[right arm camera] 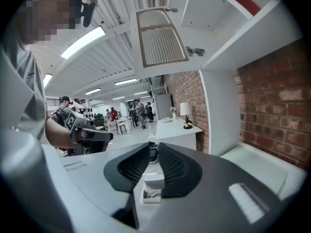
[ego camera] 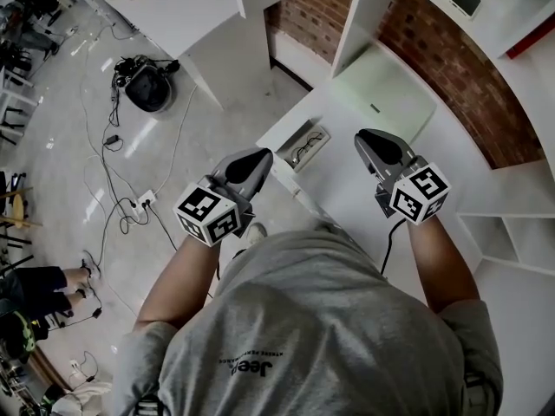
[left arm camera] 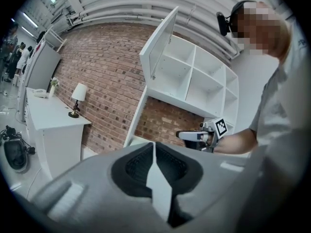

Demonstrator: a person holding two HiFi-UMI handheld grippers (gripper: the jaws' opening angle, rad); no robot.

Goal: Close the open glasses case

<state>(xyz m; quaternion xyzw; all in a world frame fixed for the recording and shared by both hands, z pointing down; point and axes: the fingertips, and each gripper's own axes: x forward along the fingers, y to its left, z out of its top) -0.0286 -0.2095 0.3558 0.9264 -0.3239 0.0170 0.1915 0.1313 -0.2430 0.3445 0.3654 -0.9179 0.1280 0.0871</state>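
Note:
The open glasses case [ego camera: 305,143] is a white box with dark glasses inside, lying near the left edge of the white desk [ego camera: 347,189]. My left gripper [ego camera: 251,165] hovers just left of the case, off the desk edge; its jaws meet at the tip [left arm camera: 154,144] with nothing between them. My right gripper [ego camera: 375,141] hangs over the desk to the case's right. In the right gripper view its jaws [right arm camera: 154,147] stand a narrow gap apart, and the case [right arm camera: 151,194] shows through that gap, lower and farther off. Neither gripper touches the case.
A pale green sheet [ego camera: 386,89] lies at the desk's back by the brick wall [ego camera: 434,50]. White shelf cubbies [ego camera: 512,232] stand to the right. Cables and a black bag [ego camera: 147,87] lie on the floor left of the desk. A lamp [left arm camera: 77,98] sits on a side cabinet.

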